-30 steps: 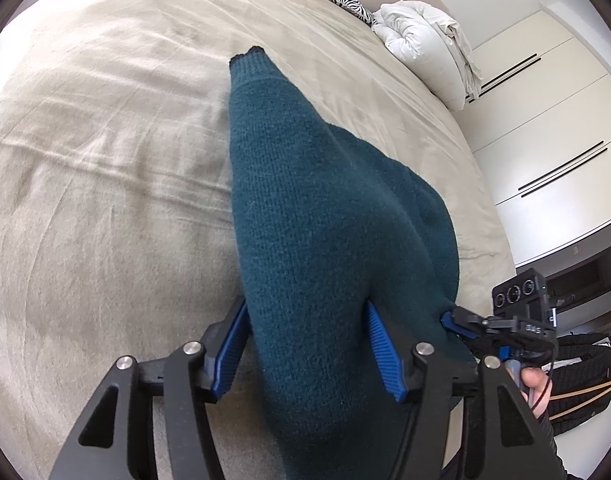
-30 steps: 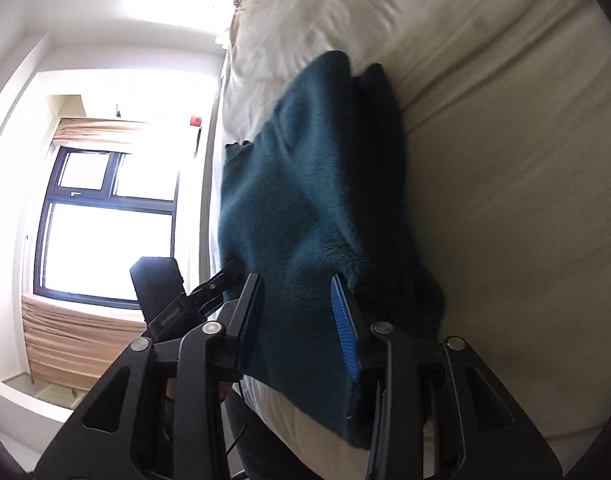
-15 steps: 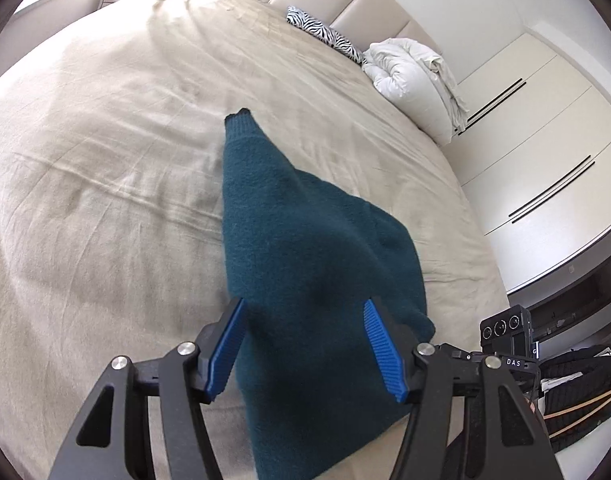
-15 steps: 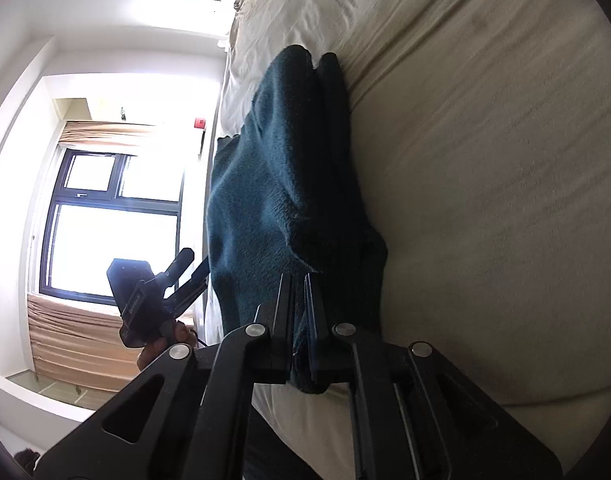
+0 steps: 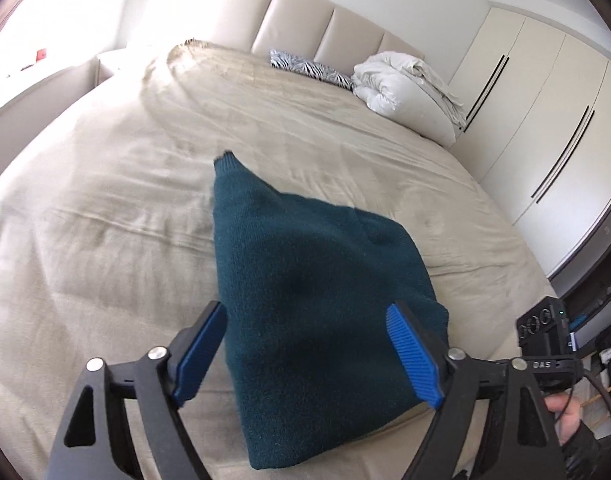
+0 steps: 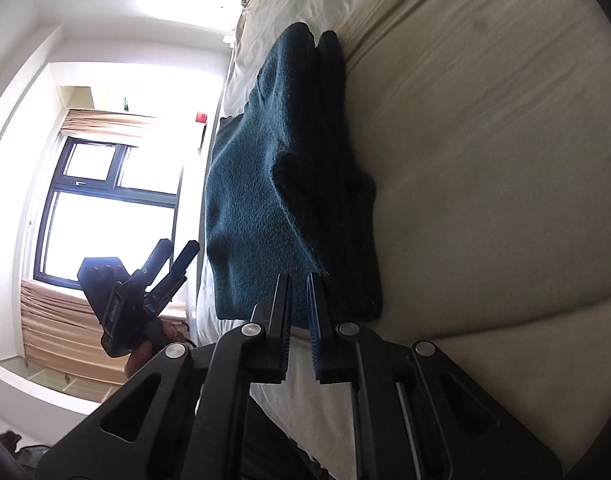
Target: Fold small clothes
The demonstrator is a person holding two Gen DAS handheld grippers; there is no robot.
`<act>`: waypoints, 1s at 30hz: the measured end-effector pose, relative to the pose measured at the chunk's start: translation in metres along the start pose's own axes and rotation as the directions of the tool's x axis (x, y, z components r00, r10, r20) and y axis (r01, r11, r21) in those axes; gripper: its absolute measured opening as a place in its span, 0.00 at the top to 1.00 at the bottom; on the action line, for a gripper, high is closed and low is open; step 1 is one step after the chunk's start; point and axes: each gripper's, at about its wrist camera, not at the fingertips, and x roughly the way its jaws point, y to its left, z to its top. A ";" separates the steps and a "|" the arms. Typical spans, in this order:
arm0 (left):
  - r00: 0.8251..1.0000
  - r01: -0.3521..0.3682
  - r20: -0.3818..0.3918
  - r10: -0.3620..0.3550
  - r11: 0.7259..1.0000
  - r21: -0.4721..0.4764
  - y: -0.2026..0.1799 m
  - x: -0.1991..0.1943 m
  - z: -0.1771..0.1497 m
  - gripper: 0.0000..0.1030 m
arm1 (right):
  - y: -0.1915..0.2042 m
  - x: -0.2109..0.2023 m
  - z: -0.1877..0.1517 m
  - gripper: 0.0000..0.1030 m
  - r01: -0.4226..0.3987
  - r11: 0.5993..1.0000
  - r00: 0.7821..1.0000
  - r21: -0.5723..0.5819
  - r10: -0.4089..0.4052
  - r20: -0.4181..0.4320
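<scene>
— Fingers first, left side: what are they doing?

— Left gripper [image 5: 305,354] hangs with its blue pads [image 5: 412,350] spread wide, above the near end of the teal sweater [image 5: 305,280] and gripping nothing. Cloth shows between the pads, but I judge it lies below them, flat on the bed [image 5: 105,200].

— And the sweater itself?

— It lies folded into a thick bundle near the bed's front edge, one narrow sleeve end [image 5: 225,159] pointing toward the headboard [image 5: 325,28]. A zebra-print cushion [image 5: 311,71] and a white duvet [image 5: 401,84] sit well apart at the far end.

— Now the right side.

— Right gripper [image 6: 299,310] is nearly closed, a slim gap left between the pads, at the sweater's near edge. Whether cloth is actually pinched there I cannot tell; the edge seems to end just at the fingertips.

— Why hold it so?

— My guess: the right keeps the corner aligned at the mattress edge while the left stays free to take the next fold. The layers stack unevenly from this side, so the bundle likely needs squaring.

— Risk?

— Thick knit springs back; a loose pinch could let the top layer slide.
</scene>
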 end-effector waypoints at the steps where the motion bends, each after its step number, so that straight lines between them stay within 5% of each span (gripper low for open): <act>1: 0.998 -0.036 0.051 0.035 0.999 0.016 -0.004 -0.011 0.001 0.01 | 0.007 -0.008 0.000 0.92 0.043 0.999 0.999 -0.027 -0.042 0.033; 6: 0.932 -0.220 0.314 0.181 0.971 0.092 -0.033 -0.064 0.014 0.00 | 0.073 -0.051 -0.001 0.71 0.289 0.934 0.935 -0.210 -0.228 0.273; 7: 0.907 -0.269 0.362 0.214 0.957 0.108 -0.038 -0.072 0.018 0.00 | 0.087 -0.058 -0.001 0.56 0.338 0.910 0.911 -0.240 -0.253 0.327; 11: 0.789 -0.438 0.533 0.306 0.889 0.137 -0.064 -0.109 0.027 0.00 | 0.144 -0.083 -0.008 0.27 0.500 0.801 0.791 -0.330 -0.266 0.551; 13: 0.752 -0.486 0.567 0.337 0.864 0.131 -0.072 -0.121 0.030 0.00 | 0.173 -0.082 -0.009 0.07 0.563 0.747 0.733 -0.353 -0.254 0.632; 15: 0.753 -0.509 0.541 0.374 0.853 0.118 -0.076 -0.126 0.036 0.00 | 0.195 -0.083 -0.016 0.05 0.615 0.690 0.688 -0.381 -0.234 0.687; 17: 0.770 -0.519 0.489 0.410 0.848 0.106 -0.076 -0.127 0.040 0.00 | 0.214 -0.086 -0.018 0.04 0.650 0.635 0.668 -0.418 -0.215 0.712; 19: 0.777 -0.528 0.459 0.431 0.843 0.102 -0.076 -0.125 0.044 0.00 | 0.231 -0.087 -0.019 0.04 0.650 0.614 0.688 -0.447 -0.225 0.690; 22: 0.790 -0.538 0.415 0.451 0.835 0.118 -0.081 -0.120 0.041 0.00 | 0.249 -0.090 -0.016 0.04 0.589 0.645 0.744 -0.487 -0.197 0.638; 28: 0.818 -0.545 0.291 0.496 0.830 0.116 -0.075 -0.095 0.028 0.00 | 0.257 -0.077 -0.020 0.04 0.666 0.623 0.709 -0.411 -0.357 0.608; 30: 0.834 -0.529 0.250 0.491 0.841 0.112 -0.073 -0.086 0.023 0.00 | 0.244 -0.066 -0.014 0.04 0.666 0.645 0.715 -0.375 -0.408 0.567</act>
